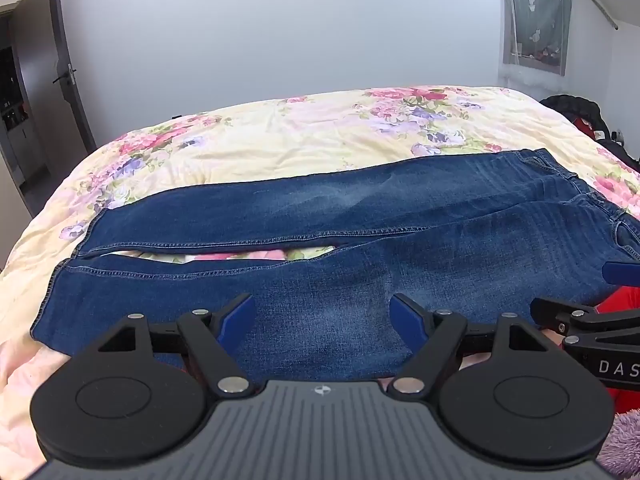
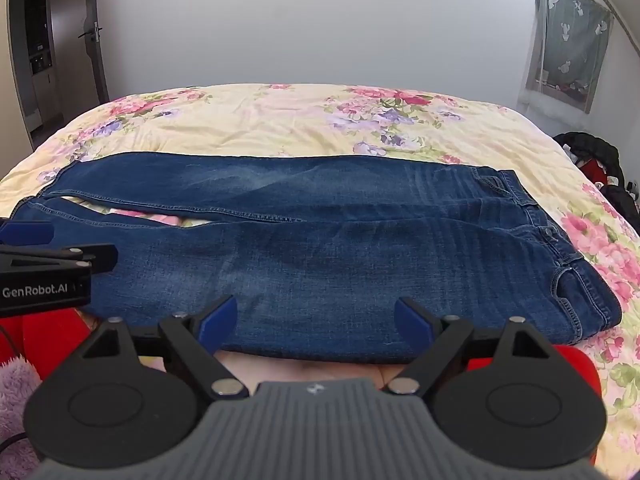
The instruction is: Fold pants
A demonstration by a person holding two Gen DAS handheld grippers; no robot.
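Two things fill most of both views: a wide bed under a pale yellow quilted cover printed with pink and purple flowers (image 2: pixel 280 128), and on it a pair of dark blue denim pants (image 2: pixel 320 240) spread flat. The pants lie crosswise, long axis running left to right, with the waistband and pockets at the right and the two leg hems at the left. The legs sit side by side, one nearer and one farther, a narrow strip of floral cover showing between them toward the hems. No fold has been made yet, as far as the lie of the cloth shows. Just at the near edge of the near leg hang both tools, tilted downward toward the denim. The left gripper (image 1: pixel 322 318), black with blue pads, has its jaws spread wide with nothing between them, over the leg section toward the hems. The right gripper (image 2: pixel 316 318), same build, is likewise spread wide and empty, over the thigh toward the waistband. Judging by this, each tool is placed to take the near edge of its own half, and the likely first move carries that near leg away over the far one.
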